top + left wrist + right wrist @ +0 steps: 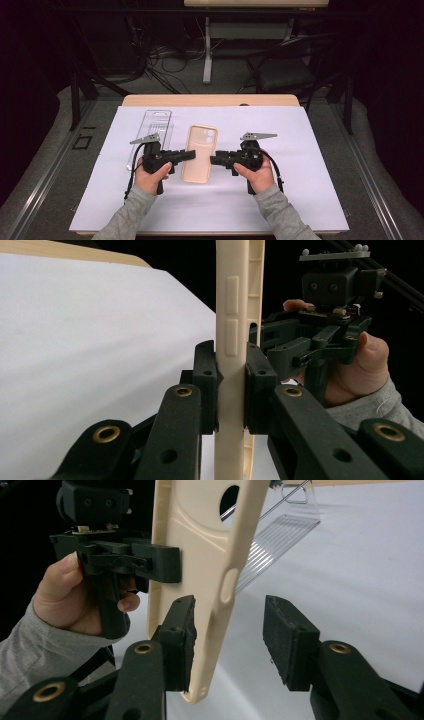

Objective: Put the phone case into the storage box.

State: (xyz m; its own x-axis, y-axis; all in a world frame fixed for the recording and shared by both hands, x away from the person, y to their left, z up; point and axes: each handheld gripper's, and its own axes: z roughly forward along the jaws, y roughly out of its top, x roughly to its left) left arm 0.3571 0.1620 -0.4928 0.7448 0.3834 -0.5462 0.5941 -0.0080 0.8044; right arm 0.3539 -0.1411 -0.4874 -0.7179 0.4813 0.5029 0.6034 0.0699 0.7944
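A beige phone case [200, 155] hangs just above the white sheet [305, 170] in the middle of the table. My left gripper [186, 155] comes in from the left and is shut on the case's side wall [231, 315], with both pads [206, 385] pressed flat against it. From the right, my right gripper [216, 160] reaches the case's other long edge [200, 545]. Its jaws stand open around that edge: one pad [181, 640] lies close against the case and the other pad [290, 642] is well apart from it.
A clear plastic packaging shell [152, 132] lies flat on the sheet behind the left gripper and appears again [280, 535] past the case. The wooden table edge [210, 100] runs along the back. Beyond it are a dark chair [285, 75], a desk leg and cables on the floor.
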